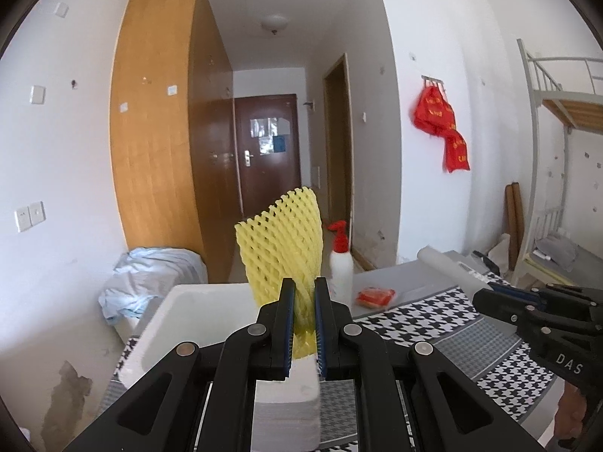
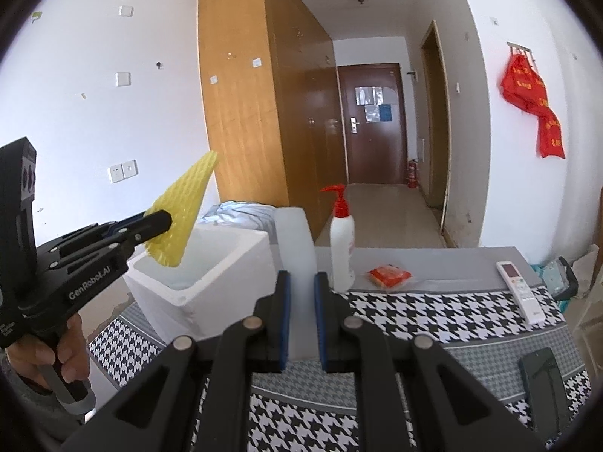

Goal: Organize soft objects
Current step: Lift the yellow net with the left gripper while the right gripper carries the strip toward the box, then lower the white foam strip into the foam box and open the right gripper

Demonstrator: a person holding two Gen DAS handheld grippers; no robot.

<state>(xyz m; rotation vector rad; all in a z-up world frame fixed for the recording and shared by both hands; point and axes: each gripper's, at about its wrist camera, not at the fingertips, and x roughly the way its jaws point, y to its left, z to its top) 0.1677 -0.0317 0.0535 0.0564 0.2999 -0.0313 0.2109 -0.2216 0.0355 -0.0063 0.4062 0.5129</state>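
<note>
Two grippers: you hold one in each hand, both above the table with the houndstooth cloth (image 2: 433, 312).
Left gripper (image 1: 301, 324): your fingers are clamped on the lower end of the yellow foam net (image 1: 284, 241); the net stands up from the jaws and leans a little.
Left gripper from the right view: it (image 2: 160, 222) holds the net (image 2: 181, 222) in the air over the open white foam box (image 2: 211, 286), not touching it.
Right gripper (image 2: 301, 320): its blue pads (image 2: 284, 312) are closed on a white foam piece (image 2: 296, 260), which stands upright between them, just beside the box.
Right gripper from the left view: only its side (image 1: 535, 312) shows at the right edge; I cannot tell the jaws there.
Under the left gripper: a stack of white foam sheets (image 1: 286, 403) lies on the cloth.
Other things on the table: a white pump bottle with red top (image 2: 342, 241), a red packet (image 2: 390, 275) near it, a white remote control (image 2: 518, 290) well apart, and a dark phone (image 2: 542, 388) at the near right.
</note>
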